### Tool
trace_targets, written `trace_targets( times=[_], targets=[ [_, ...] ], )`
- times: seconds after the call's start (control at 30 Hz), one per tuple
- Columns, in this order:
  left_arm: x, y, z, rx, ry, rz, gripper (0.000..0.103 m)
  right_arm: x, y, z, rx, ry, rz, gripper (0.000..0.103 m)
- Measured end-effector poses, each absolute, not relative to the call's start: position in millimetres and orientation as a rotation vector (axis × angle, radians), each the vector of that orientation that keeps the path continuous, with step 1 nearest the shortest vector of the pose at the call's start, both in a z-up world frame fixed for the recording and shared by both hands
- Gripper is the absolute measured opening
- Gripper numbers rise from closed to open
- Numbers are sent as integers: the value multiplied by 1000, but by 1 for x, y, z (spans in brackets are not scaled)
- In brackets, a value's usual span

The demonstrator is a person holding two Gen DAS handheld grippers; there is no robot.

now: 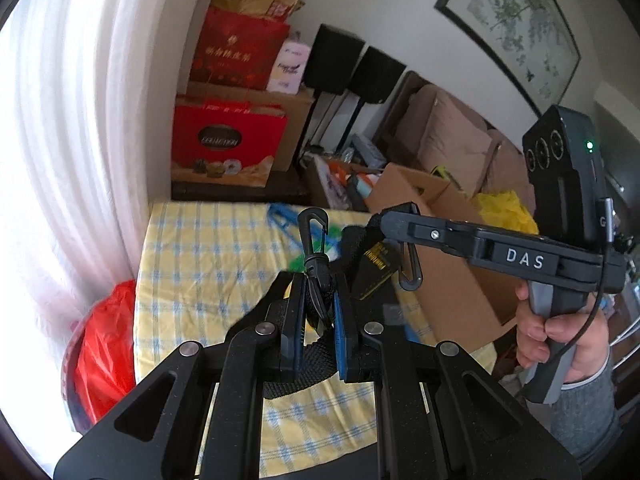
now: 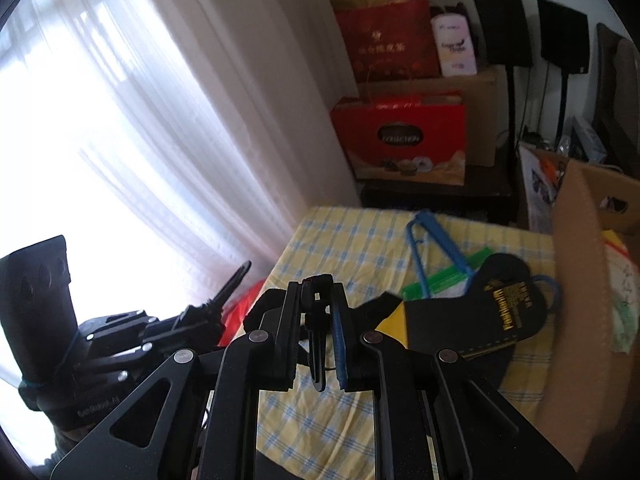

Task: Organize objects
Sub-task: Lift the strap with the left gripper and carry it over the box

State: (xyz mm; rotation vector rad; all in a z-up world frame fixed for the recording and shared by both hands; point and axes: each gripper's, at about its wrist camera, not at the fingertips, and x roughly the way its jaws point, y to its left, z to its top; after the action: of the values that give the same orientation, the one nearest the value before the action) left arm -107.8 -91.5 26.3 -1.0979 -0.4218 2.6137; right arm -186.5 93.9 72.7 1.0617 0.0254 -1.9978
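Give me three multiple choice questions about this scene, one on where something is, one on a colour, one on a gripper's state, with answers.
1. Where does the blue hanger lie?
A. on the checked tablecloth
B. inside the cardboard box
C. on the sofa

2. What colour is the plastic bag beside the table's left edge?
A. green
B. red
C. white

3. What is the left gripper doing?
A. open over the cloth
B. shut on nothing
C. shut on a black snap hook

Answers: 1 A, the hanger rests on the yellow and blue checked tablecloth. 2 B, the bag is bright red in the left wrist view. 3 C, the black snap hook sticks up from between its closed fingers.
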Motion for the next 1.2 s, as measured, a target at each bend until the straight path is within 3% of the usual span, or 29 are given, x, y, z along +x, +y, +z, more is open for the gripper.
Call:
trace_targets(
  times=[0.6,1.2],
  targets=[
    [-138,-55,153,-898,-202,2767,11,-199,153,183,867,-28,-2169,13],
    [-156,-5,174,-910,-194,2665,11,-209,195,203,870,-69,-2237,13]
  ],
)
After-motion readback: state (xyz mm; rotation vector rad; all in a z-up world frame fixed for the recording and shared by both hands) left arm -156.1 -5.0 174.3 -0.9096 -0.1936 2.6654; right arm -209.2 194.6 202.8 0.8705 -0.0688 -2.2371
